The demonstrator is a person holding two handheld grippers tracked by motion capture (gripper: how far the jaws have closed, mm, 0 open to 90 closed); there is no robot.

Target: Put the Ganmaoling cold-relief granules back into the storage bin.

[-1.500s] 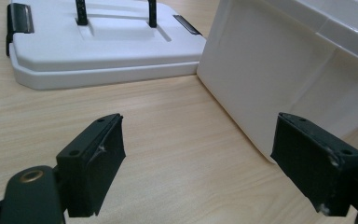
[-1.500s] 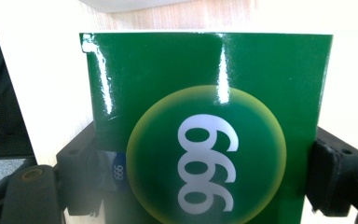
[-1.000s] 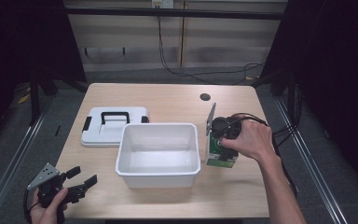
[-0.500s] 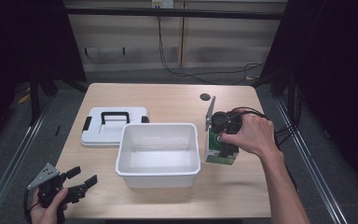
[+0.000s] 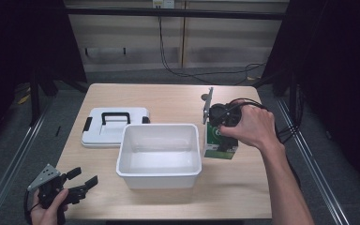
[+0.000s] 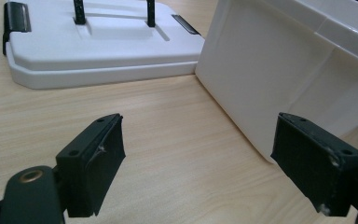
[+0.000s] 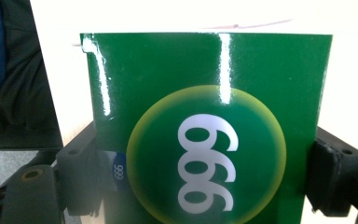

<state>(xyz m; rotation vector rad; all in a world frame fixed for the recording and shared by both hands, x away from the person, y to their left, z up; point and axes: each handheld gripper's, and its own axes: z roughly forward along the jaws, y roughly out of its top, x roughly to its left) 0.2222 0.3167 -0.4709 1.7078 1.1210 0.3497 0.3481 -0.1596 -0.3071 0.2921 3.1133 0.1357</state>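
A glossy green box [image 5: 215, 151] printed with white digits stands just right of the white bin [image 5: 159, 127], and my right gripper [image 5: 221, 136] comes down on it from above. In the right gripper view the green box [image 7: 205, 116] sits between both black jaws, with my right gripper [image 7: 205, 172] shut on its sides. My left gripper [image 5: 85, 176] is held off the table's near left corner, open with nothing in it. In the left gripper view my left gripper [image 6: 200, 140] points at bare wood beside the bin's wall [image 6: 270, 79].
A flat white lid [image 5: 115, 129] with a black handle and clips lies left of and behind the bin; the lid [image 6: 98, 46] also lies ahead of the left jaws. A small dark disc [image 5: 206, 97] sits on the far table. Cables trail off the right edge.
The right hand with the green box has shifted slightly up and away from the near edge. The left gripper has stayed where it was, still open.
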